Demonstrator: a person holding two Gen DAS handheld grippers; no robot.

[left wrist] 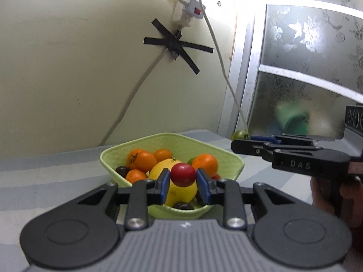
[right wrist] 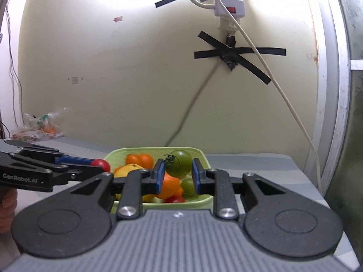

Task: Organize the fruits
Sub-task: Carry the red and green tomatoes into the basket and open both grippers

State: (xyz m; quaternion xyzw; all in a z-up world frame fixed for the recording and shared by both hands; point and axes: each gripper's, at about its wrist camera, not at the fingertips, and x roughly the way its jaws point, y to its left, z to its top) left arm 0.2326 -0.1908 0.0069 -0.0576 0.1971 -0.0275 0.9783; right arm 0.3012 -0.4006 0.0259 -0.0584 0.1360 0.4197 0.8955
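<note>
I'm holding a red tomato [left wrist: 183,174] in the left gripper [left wrist: 183,182], blue pads [left wrist: 165,187] pressing on it from both sides, jaws nearly closed around it. It's hanging above the near edge of the green bowl [left wrist: 174,140], not touching the fruit underneath. In the right gripper [right wrist: 177,176] I'm gripping a green tomato [right wrist: 180,163] w/ its dark stem still on, pads squeezing it left & right, also up over the bowl. The bowl is sitting on the table [left wrist: 45,181], which is covered w/ a pale striped cloth, close to the cream wall [left wrist: 79,68]. Inside it I'm seeing several oranges [left wrist: 145,160], a big yellow fruit [left wrist: 158,170] in the middle, a couple of dark small fruits [left wrist: 122,170], & in the right wrist view another green one [right wrist: 188,184] plus sth red [right wrist: 175,199] at the bottom. From the left wrist view the right gripper is coming in from the right side, tips carrying the green tomato beyond the bowl's far right corner. From the right wrist view the left gripper is coming in from the left, red tomato at its tips just beside the bowl's left rim. A plastic bag [right wrist: 37,128] w/ sth orange in it is lying at the far left by the wall. A power strip [right wrist: 229,0] is hanging on the wall, cable held by black tape [right wrist: 233,53].
</note>
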